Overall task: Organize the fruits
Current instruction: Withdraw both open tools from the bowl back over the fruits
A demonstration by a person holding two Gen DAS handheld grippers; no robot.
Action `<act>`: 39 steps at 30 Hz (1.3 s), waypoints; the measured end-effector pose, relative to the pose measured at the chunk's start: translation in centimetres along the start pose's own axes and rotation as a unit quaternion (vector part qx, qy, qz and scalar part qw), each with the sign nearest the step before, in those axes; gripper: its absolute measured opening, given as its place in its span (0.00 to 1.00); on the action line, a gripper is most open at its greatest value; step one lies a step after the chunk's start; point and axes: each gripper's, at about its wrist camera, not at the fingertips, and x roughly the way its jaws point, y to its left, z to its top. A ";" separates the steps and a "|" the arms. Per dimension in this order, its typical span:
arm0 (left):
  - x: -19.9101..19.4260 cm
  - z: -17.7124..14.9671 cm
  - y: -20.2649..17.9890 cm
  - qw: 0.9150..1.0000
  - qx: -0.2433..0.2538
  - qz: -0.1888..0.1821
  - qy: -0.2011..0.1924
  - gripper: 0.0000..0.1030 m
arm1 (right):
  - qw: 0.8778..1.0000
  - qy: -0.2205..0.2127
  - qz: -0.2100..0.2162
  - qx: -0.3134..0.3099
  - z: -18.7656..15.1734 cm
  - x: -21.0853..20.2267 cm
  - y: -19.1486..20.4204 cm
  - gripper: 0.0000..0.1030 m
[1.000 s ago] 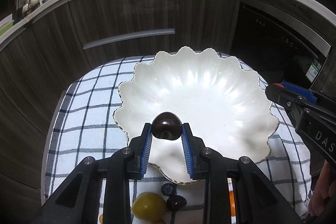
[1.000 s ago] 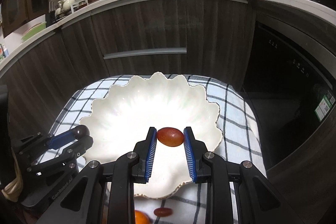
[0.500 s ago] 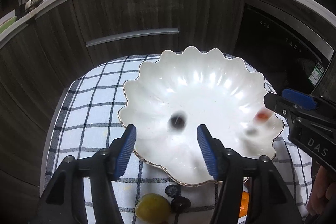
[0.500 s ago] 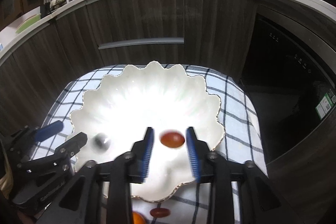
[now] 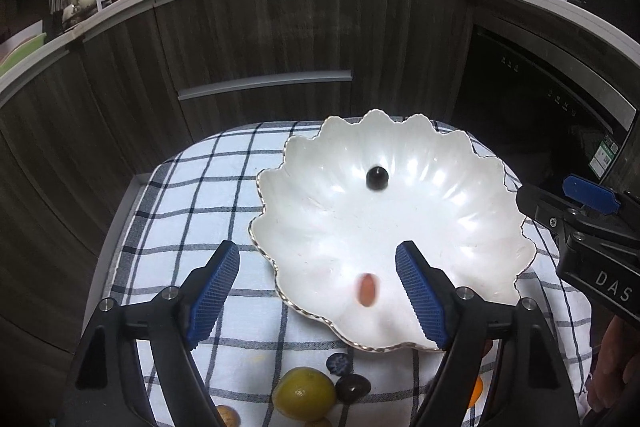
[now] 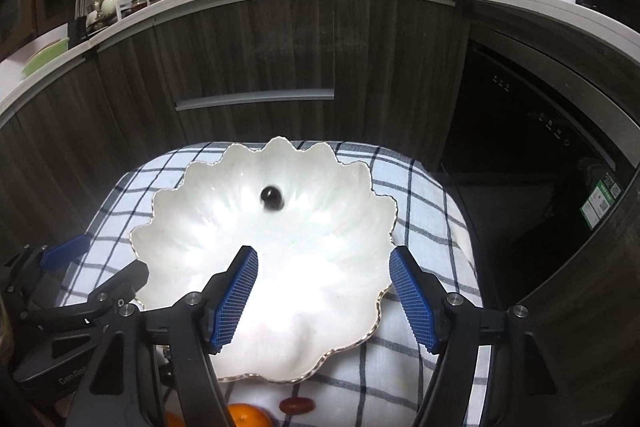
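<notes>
A white scalloped bowl (image 5: 460,195) (image 6: 192,227) sits on a checked cloth (image 5: 192,211). A dark round fruit (image 5: 376,178) (image 6: 272,198) lies in its far half. A small red fruit (image 5: 366,289), blurred, lies in the near part of the bowl, below the gap of my left gripper (image 5: 318,279), whose jaws are opening and touch nothing. My right gripper (image 6: 324,287) hovers over the bowl's near right side, jaws opening, with nothing between them; glare hides the bowl floor there. Each gripper shows in the other's view (image 5: 560,195) (image 6: 100,263).
On the cloth in front of the bowl lie a yellow-green citrus (image 5: 304,393), a dark plum (image 5: 352,389), a blue berry (image 5: 339,363), an orange (image 6: 248,417) and a red oblong fruit (image 6: 296,405). Dark cabinet fronts stand just behind. A hand (image 5: 612,367) shows at the right.
Both grippers went from shut to wide apart and let go of their fruits. The dark fruit fell and rolled to the bowl's far side. The red fruit dropped into the bowl.
</notes>
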 end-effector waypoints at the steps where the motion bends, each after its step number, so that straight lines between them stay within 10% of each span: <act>1: -0.1 0.0 0.1 1.000 -0.001 0.000 -0.001 0.78 | 1.000 -0.001 0.000 0.000 0.0 -0.1 0.1 0.67; 39: -7.3 -4.3 3.0 0.999 -0.021 0.009 -0.036 0.78 | 0.999 -0.035 0.003 -0.014 -3.1 -7.5 3.6 0.67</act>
